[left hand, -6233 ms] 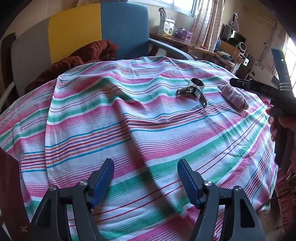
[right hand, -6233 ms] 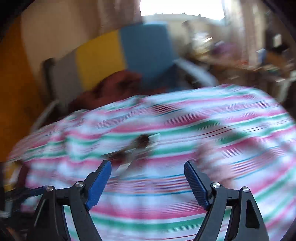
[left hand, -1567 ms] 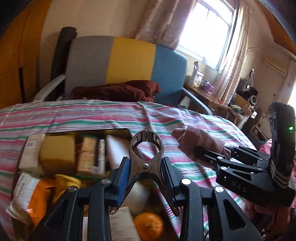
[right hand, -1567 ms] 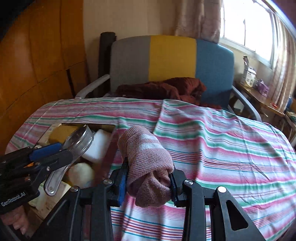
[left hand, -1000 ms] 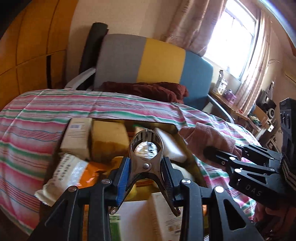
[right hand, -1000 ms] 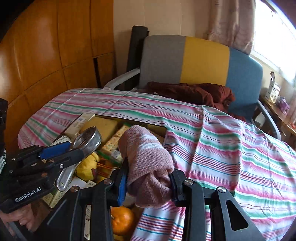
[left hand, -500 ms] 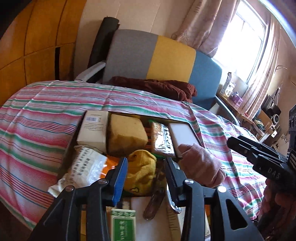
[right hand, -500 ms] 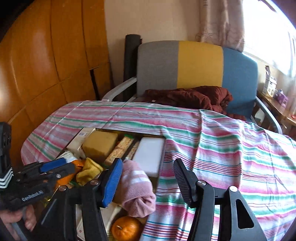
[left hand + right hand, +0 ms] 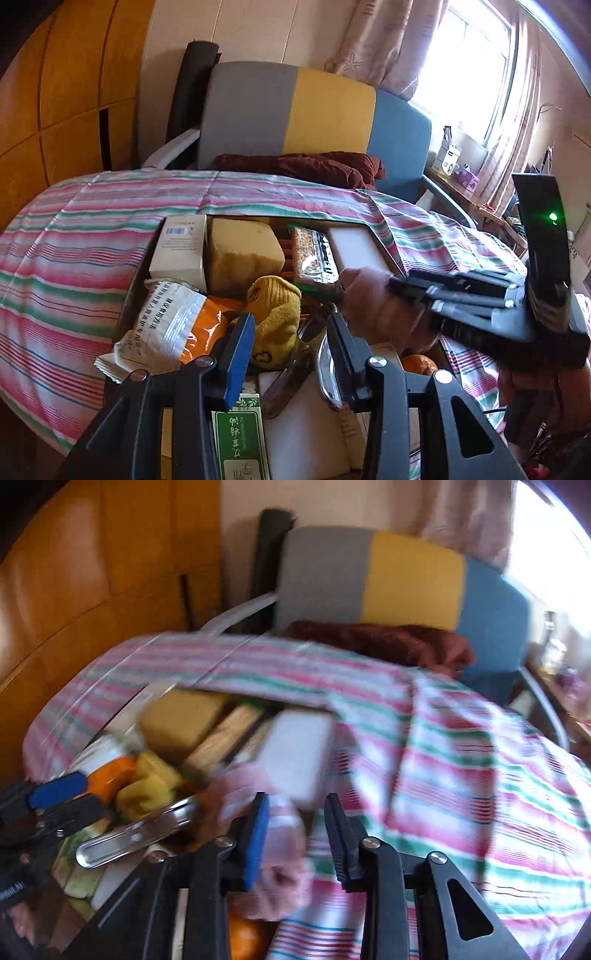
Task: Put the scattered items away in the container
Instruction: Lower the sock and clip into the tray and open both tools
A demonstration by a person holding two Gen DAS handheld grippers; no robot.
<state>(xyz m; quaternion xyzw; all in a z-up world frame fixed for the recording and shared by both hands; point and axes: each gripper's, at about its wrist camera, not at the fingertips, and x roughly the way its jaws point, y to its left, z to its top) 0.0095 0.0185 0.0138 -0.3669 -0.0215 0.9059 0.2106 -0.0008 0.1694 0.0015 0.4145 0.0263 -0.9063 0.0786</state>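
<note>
A dark box [image 9: 136, 273] on the striped cloth holds packets, sponges and an orange. My left gripper [image 9: 291, 332] is open over it; the metal clamp [image 9: 321, 354] lies in the box below its jaws, also in the right wrist view [image 9: 136, 834]. My right gripper [image 9: 297, 829] is open above the rolled pink sock [image 9: 273, 849], which rests at the box's right side. In the left wrist view the sock [image 9: 373, 306] sits under the right gripper's fingers [image 9: 447, 291]. The right wrist view is blurred.
In the box: a white carton [image 9: 181, 247], a tan sponge [image 9: 240, 254], a cracker pack [image 9: 314, 254], a white block [image 9: 354, 247], a yellow sock [image 9: 277, 314], an orange [image 9: 417, 363], a green carton [image 9: 240, 435]. A chair [image 9: 314, 118] with a maroon cloth stands behind.
Both grippers opened: the clamp and the pink sock dropped into the box. Both grippers have since drawn slightly closer over the box; the right view blurs with motion.
</note>
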